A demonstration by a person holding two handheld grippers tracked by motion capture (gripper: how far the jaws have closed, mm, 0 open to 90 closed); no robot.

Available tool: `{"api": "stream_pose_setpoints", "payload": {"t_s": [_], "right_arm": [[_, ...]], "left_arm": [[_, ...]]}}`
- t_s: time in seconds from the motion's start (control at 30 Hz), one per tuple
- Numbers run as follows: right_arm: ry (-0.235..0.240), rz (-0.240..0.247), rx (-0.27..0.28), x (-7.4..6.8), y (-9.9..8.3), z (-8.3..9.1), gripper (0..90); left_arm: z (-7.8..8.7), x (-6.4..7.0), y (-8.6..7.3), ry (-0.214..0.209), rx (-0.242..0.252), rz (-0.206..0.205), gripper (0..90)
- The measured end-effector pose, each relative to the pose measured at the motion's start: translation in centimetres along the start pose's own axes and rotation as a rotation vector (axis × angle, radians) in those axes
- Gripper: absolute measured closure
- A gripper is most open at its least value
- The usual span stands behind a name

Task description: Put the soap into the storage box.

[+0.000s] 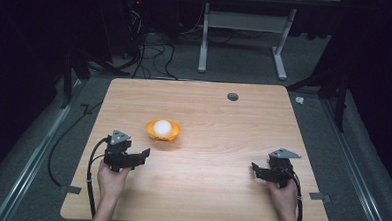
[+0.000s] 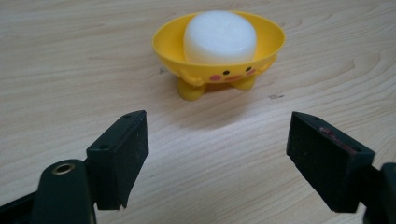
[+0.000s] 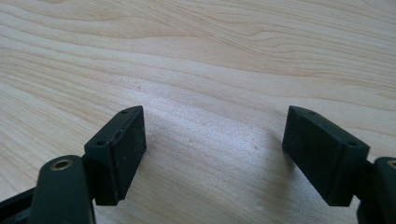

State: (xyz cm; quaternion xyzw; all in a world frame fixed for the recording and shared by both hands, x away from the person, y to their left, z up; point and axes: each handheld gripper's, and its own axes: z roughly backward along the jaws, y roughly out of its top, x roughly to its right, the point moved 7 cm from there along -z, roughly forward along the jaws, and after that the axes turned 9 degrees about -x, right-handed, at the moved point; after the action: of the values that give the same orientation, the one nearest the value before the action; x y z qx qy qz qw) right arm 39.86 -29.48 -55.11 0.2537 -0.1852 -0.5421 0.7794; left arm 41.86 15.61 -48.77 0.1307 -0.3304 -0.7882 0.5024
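A small yellow bowl point(image 1: 170, 135) with a painted face and little feet stands left of the table's middle, and a white rounded block point(image 1: 162, 127) sits inside it. In the left gripper view the yellow bowl point(image 2: 266, 42) and the white block point(image 2: 219, 37) lie just ahead of the jaws. My left gripper point(image 1: 141, 154) rests on the table just left of and nearer than the bowl, open and empty point(image 2: 217, 154). My right gripper point(image 1: 255, 170) rests at the right front of the table, open point(image 3: 215, 154), with bare wood between its jaws.
The wooden table point(image 1: 205, 191) has a dark round hole point(image 1: 232, 96) near its far edge. Cables trail from both grippers off the front. Beyond the table stand a white desk frame point(image 1: 203, 41) and tangled cables point(image 1: 147, 43) on the grey floor.
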Motion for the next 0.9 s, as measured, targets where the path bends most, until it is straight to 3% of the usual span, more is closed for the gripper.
{"api": "stream_pose_setpoints", "payload": {"t_s": [0.17, 0.4, 0.47, 0.7, 0.77, 0.83, 0.9], "right_arm": [[0.000, 0.000, 0.000, 0.0, 0.0, 0.0, 22.4], [0.000, 0.000, 0.000, 0.0, 0.0, 0.0, 22.4], [0.000, -0.001, 0.000, 0.0, 0.0, 0.0, 22.4], [0.000, -0.002, 0.000, 0.0, 0.0, 0.0, 22.4], [0.000, 0.000, 0.001, 0.0, 0.0, 0.0, 22.4], [0.000, 0.000, 0.001, 0.0, 0.0, 0.0, 22.4], [0.000, -0.002, 0.000, 0.0, 0.0, 0.0, 22.4]], "left_arm": [[-0.7, -0.4, -1.3, -0.002, -0.024, 0.024, 21.7], [-1.3, -0.6, -2.3, 0.007, -0.037, 0.026, 21.7], [-1.7, -0.8, -2.7, 0.033, -0.050, 0.014, 21.6], [-3.6, -1.1, -3.9, 0.062, -0.095, 0.006, 20.7], [-4.0, -1.1, -4.0, 0.080, -0.096, 0.003, 20.5], [-4.5, -1.1, -4.4, 0.071, -0.102, 0.013, 20.5], [-4.6, -1.1, -4.5, 0.096, -0.069, 0.000, 19.9]]}}
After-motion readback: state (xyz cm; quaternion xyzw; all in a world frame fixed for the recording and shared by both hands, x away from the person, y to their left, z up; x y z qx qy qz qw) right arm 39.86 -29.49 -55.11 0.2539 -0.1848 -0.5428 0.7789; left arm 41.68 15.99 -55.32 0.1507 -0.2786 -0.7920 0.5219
